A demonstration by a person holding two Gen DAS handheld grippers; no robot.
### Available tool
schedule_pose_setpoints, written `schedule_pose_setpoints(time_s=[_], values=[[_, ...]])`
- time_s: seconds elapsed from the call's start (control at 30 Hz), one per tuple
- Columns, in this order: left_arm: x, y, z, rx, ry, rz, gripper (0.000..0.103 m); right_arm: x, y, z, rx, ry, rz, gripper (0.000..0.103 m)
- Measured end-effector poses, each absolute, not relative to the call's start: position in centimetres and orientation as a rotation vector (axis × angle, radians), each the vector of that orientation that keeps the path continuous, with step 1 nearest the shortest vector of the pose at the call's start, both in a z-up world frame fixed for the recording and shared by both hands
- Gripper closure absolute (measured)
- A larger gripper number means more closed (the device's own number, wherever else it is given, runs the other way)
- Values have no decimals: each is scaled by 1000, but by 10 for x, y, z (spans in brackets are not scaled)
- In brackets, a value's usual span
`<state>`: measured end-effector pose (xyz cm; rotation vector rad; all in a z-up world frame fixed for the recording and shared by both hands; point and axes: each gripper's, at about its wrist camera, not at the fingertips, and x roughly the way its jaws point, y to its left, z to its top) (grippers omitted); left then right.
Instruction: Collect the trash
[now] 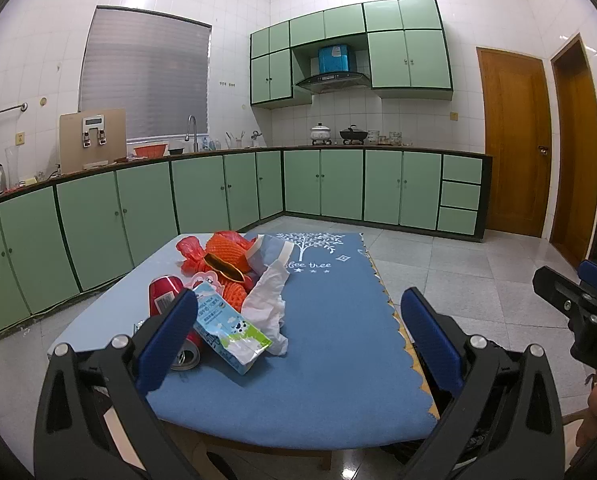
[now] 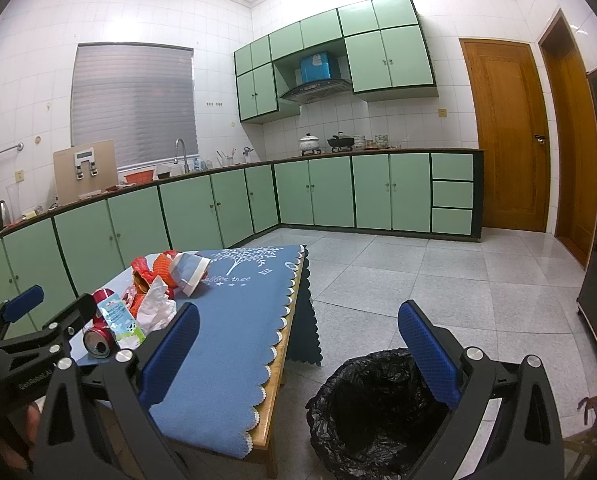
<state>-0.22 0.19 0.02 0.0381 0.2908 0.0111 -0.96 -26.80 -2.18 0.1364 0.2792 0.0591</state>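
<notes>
A: Item one, nearest?
B: Left gripper [image 1: 298, 332], fingers wide apart, nothing between them. Right gripper [image 2: 298, 344], likewise spread and bare; black-lined bin [image 2: 372, 416] just under its right finger.
A: Next out?
B: On the table [image 1: 330, 344], beside the left gripper's left finger: red can [image 1: 170, 320] on its side, milk carton [image 1: 230, 328], white tissue [image 1: 268, 304].
A: Beyond?
B: Orange foam net [image 1: 226, 256], red plastic bag [image 1: 190, 250].

White-tiled walls [image 1: 478, 8] enclose a kitchen with pale green cabinets [image 1: 342, 182] along two sides. A grey slatted window blind [image 1: 146, 76] hangs above the sink. Brown wooden doors [image 1: 514, 142] stand right, over a glossy grey tiled floor [image 2: 438, 276].
</notes>
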Motion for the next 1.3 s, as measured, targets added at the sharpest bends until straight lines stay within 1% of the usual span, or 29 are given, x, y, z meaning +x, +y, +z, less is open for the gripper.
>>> schedule_pose_setpoints(time_s=[1.3], values=[[-2,1,-1,39,297,11,5,-9,-268,-22,137,280,59,6]])
